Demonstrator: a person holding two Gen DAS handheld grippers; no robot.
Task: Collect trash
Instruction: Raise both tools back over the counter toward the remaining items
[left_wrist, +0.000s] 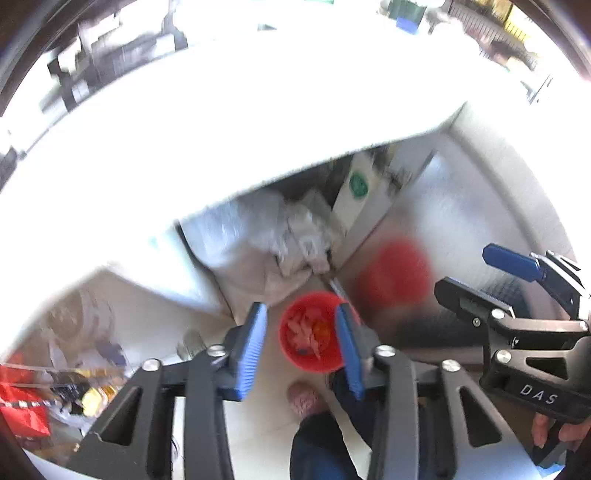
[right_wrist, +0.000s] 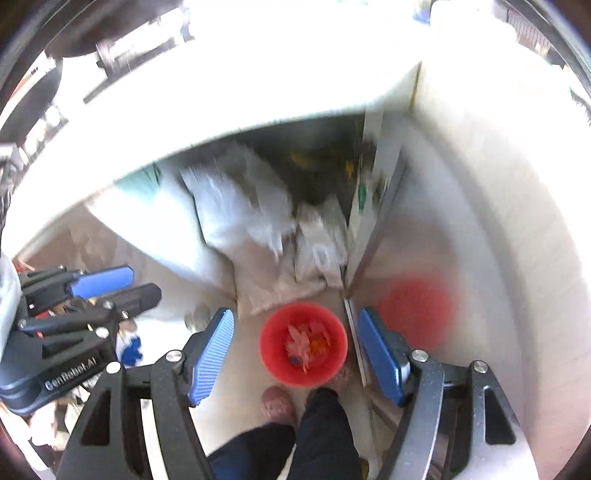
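Note:
A red bin (left_wrist: 312, 332) stands on the floor far below, with pale scraps and an orange piece inside; it also shows in the right wrist view (right_wrist: 303, 343). My left gripper (left_wrist: 301, 345) is open and empty, high above the bin. My right gripper (right_wrist: 295, 354) is open and empty, also above the bin. Each gripper appears in the other's view: the right one (left_wrist: 491, 273) at the right edge, the left one (right_wrist: 125, 284) at the left edge. Nothing is held.
A white table edge (left_wrist: 258, 155) spans the upper view. Under it lie crumpled white bags (left_wrist: 295, 236) and a white box with a green sticker (left_wrist: 356, 188). A shiny metal panel (left_wrist: 424, 236) mirrors the bin. The person's slippered feet (right_wrist: 277, 404) stand beside the bin.

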